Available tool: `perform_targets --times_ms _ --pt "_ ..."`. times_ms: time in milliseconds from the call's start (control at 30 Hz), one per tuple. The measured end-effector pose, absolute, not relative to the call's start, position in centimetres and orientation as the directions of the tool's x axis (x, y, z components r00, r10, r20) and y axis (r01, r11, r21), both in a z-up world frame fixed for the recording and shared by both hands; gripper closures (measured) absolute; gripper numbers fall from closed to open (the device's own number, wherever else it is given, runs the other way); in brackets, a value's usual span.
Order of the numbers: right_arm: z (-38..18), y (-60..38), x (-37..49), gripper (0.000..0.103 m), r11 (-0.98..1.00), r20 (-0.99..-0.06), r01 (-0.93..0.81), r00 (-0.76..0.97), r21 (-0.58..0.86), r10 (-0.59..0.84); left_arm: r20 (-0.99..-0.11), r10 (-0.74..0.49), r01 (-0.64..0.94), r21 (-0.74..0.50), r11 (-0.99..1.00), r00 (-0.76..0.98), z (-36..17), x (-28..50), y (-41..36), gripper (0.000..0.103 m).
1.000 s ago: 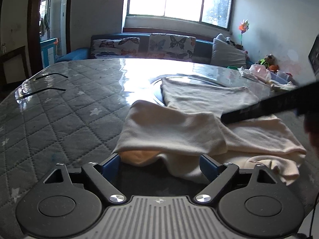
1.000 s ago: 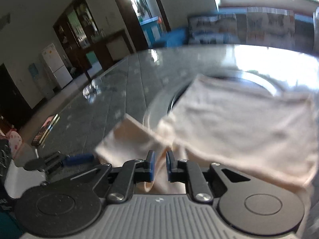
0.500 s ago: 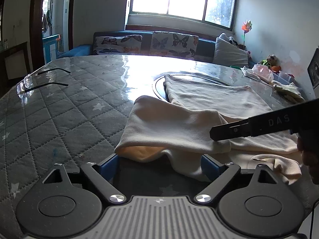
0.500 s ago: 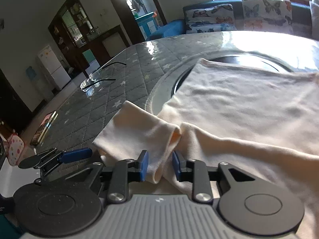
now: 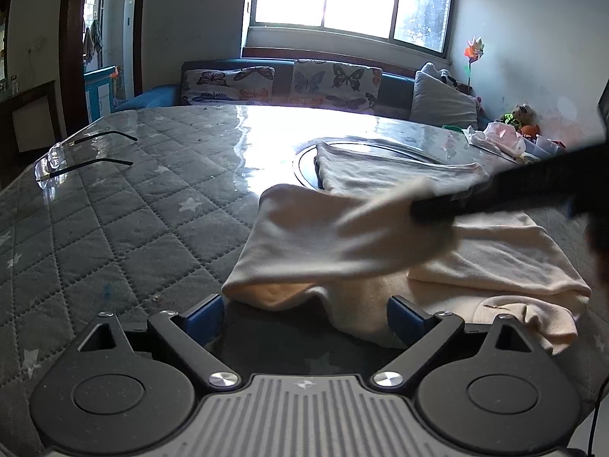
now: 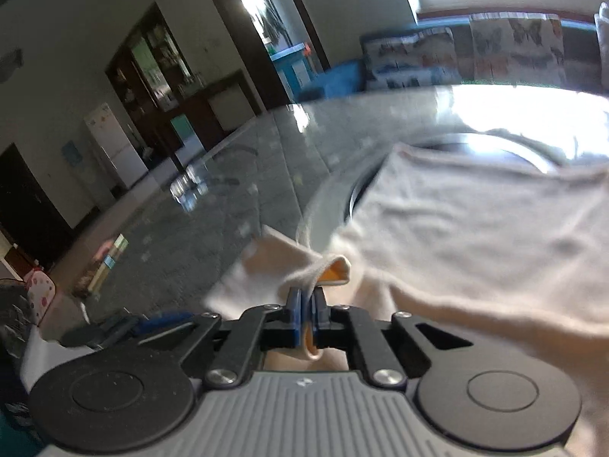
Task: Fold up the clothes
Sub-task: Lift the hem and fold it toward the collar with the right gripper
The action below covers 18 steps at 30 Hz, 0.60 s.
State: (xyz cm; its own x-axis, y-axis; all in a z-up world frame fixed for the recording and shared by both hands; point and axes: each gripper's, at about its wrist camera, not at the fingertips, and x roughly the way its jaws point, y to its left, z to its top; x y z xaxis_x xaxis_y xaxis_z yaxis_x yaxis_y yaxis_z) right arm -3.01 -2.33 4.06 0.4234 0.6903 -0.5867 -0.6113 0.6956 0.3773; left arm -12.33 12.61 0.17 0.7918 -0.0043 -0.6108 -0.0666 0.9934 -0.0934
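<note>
A cream garment (image 5: 380,236) lies partly folded on the quilted grey table (image 5: 133,205), over a round inset in the top. My left gripper (image 5: 304,314) is open just in front of the garment's near edge, holding nothing. My right gripper (image 6: 304,314) is shut on the garment's sleeve (image 6: 274,266) and lifts it off the table; it shows blurred in the left wrist view (image 5: 430,209), coming in from the right. The garment's body (image 6: 475,221) spreads out to the right in the right wrist view.
A pair of glasses (image 5: 76,156) lies at the table's left edge. A sofa with butterfly cushions (image 5: 281,83) stands behind the table under the window. Bags and toys (image 5: 510,133) sit at the far right.
My right gripper opened half a second ago, then closed on the sleeve and raised it. The left gripper has stayed open in place.
</note>
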Motion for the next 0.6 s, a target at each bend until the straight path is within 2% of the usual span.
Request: perform_targets --times_ms 433,600 --pt "12.9 -5.9 -3.4 0.099 0.687 -0.483 -0.667 0.518 0.289 0.706 -0.611 0.062 -0.122 -0.057 0.991 0.789 0.6 -10.4 11.6 0.010" --pt "13.8 -8.2 -4.1 0.099 0.712 -0.483 -0.649 0.549 0.266 0.682 -0.634 0.087 -0.158 -0.056 0.986 0.769 0.0 -9.9 12.0 0.017"
